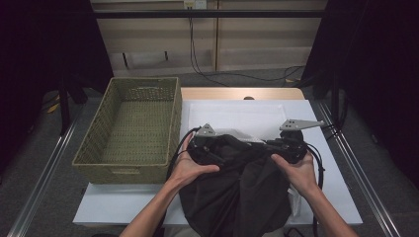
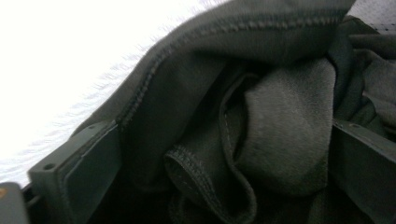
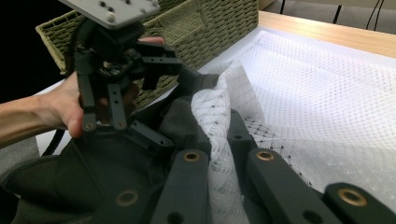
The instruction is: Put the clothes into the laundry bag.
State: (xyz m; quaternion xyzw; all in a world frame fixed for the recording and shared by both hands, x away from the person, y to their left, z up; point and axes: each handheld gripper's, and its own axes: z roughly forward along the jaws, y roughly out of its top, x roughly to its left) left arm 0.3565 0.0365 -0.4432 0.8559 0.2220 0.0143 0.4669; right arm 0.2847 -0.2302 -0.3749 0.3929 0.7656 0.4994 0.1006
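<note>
White table, wicker basket standing empty off to the left of both grippers. A white mesh laundry bag lies flat on the table ahead of the jaws; the dark garment is heaped on its near edge and hangs off the table toward me.

Step in hand, as I read it: feeding the garment into the mesh bag.

Left gripper: in its own view the jaws stand fairly wide, with folds and a stitched hem of the garment bunched between them. I can't tell if they are pinching yet.

Right gripper: in its own view the jaws are closed narrow on a ridge of the mesh, lifting the bag's lip just beside the left gripper.

To do it well:
- keep the right jaws high so the mouth gapes;
- close the left jaws on the hem, not loose folds;
- push the garment forward under the raised lip, not over it;
- mind the mesh snagging on jaw screws.
</note>
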